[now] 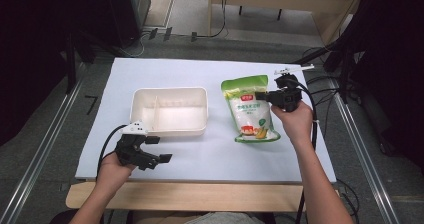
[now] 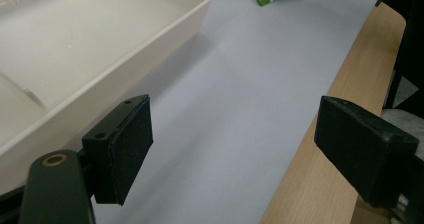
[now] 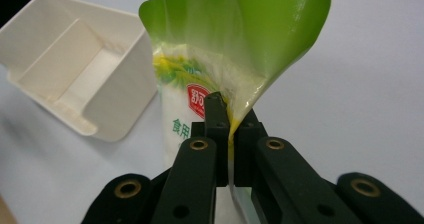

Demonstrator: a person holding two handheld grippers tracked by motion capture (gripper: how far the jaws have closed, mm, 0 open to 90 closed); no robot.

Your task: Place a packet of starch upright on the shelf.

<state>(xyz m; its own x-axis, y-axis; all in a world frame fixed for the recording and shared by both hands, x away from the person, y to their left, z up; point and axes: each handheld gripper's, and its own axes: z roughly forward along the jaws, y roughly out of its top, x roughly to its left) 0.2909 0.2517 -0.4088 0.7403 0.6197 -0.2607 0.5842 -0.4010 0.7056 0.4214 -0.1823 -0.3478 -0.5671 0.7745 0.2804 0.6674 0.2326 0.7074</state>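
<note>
Two grippers over the white table (image 1: 210,156). L gripper (image 1: 159,149) near front-left corner, jaws wide apart w/ nothing between, just in front of the cream tray (image 1: 170,130). Tray sits left of centre, divider inside. R gripper (image 1: 262,95) toward the right edge, jaws clamped on the side of the green-and-white bag (image 1: 250,109); bag is right of the tray, apart from it, top curling

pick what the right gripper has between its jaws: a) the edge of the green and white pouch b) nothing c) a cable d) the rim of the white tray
a: in the right gripper view the right gripper has its jaws pinched shut on the edge of the green and white pouch, while the white tray sits apart, untouched.
</note>
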